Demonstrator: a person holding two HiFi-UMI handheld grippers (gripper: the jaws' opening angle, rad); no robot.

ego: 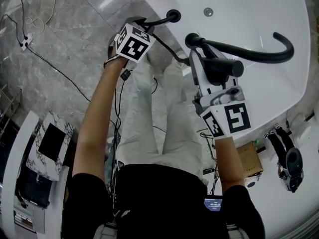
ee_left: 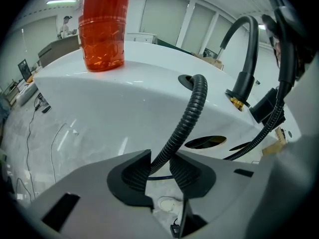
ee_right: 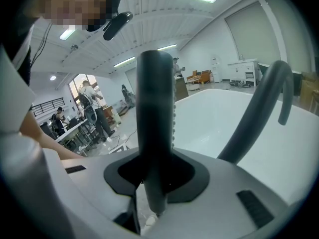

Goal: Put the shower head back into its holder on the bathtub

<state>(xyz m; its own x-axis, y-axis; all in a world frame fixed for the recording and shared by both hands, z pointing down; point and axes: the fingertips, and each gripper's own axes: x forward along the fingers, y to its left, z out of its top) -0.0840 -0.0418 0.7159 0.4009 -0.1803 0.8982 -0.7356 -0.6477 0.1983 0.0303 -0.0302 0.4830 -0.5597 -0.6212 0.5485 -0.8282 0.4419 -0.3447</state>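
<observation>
head view: looked down past the person's legs onto a white tub [ego: 259,14] beside a marble floor [ego: 75,29]. found the left hand-held gripper [ego: 142,21] at the tub's rim, on the black hose [ego: 160,20] just beside the hole [ego: 173,15] from which the hose came. found the right hand-held gripper [ego: 196,51] further right, holding the shower head [ego: 192,40] upright over the rim, out of the hole and apart from it. saw a curved black spout [ego: 254,56] arching over the basin behind it.

left gripper view: showed both pads clenched on the ribbed hose [ee_left: 192,111], which rose from the jaws and bent into the hole [ee_left: 187,79] in the rim. showed a red container [ee_left: 102,34] standing on the rim further back.

right gripper view: showed the jaws clamped on the dark stick-shaped shower head [ee_right: 155,108], its lower end poking out below the pads and a row of small nubs along its right edge. showed the spout [ee_right: 259,103] to the right, over the tub.
</observation>
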